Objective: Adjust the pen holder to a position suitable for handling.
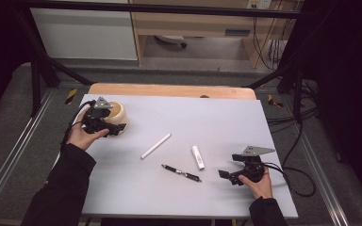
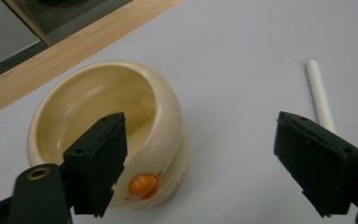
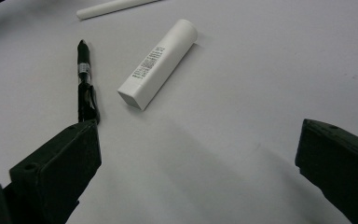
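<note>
At about 10 o'clock on the desk (image 1: pixel 245 117), the left gripper (image 2: pixel 200 163) stands wide open and empty, one jaw over the rim of the cream bowl (image 2: pixel 163 100), which looks rigid and smooth, so best pinched across its wall. Toward the centre lie a thin white stick (image 1: pixel 156 145), a black pen (image 1: pixel 181 173) and a white tube (image 1: pixel 197 157), all light, stiff and likely to roll; take each at mid-length. At 4 o'clock the right gripper (image 3: pixel 200 172) hovers, jaws wide apart, holding nothing, near the pen and tube.

Glossy cream bowl (image 2: pixel 107 135), matt white tabletop (image 1: pixel 217 122), pale wood edge (image 1: pixel 169 89).
</note>
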### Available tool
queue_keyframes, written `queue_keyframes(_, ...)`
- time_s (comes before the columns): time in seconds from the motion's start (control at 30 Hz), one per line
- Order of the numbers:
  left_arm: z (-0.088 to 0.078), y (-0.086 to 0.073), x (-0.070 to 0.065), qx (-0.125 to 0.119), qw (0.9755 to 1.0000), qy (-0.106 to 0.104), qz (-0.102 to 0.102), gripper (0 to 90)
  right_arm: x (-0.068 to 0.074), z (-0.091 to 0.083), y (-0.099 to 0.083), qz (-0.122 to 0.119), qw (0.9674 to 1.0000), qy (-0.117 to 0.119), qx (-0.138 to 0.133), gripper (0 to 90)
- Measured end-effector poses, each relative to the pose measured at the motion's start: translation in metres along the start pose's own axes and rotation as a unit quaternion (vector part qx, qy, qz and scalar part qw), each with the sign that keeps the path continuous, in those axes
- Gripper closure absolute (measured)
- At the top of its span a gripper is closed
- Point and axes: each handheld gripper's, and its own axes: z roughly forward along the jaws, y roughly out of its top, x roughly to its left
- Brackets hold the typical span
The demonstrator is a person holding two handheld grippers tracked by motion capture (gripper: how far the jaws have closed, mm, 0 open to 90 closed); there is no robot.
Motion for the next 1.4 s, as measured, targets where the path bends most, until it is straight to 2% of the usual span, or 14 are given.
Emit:
queue_keyframes(0.2,0.008,0.002,0.006,0.01,0.9999,0.012,0.002,26.5,0.0,0.0,0.0,-0.001,1.0,0.0,-0.001,0.8)
queue_keyframes(0.37,0.015,0.002,0.009,0.017,0.9998,0.011,0.008,32.4,0.0,0.0,0.0,-0.001,1.0,0.001,0.0,0.8)
queue_keyframes(0.53,0.02,0.001,0.011,0.028,0.9993,0.009,0.025,41.7,0.0,0.0,0.0,-0.001,1.0,0.002,0.001,0.8)
queue_keyframes(0.7,0.026,0.0,0.008,0.034,0.9985,0.011,0.042,46.5,0.0,0.001,0.0,-0.002,1.0,0.002,0.004,0.8)
queue_keyframes(0.9,0.027,0.001,0.008,0.03,0.9983,0.019,0.046,54.5,0.0,0.001,0.0,-0.002,1.0,0.002,0.003,0.8)
queue_keyframes(1.17,0.027,0.001,0.01,0.034,0.9976,0.026,0.054,60.2,0.0,0.001,0.0,-0.003,1.0,0.002,0.004,0.8)
queue_keyframes(1.4,0.029,0.005,0.008,0.048,0.9959,0.033,0.069,63.9,0.0,0.001,0.0,-0.002,1.0,0.002,0.003,0.8)
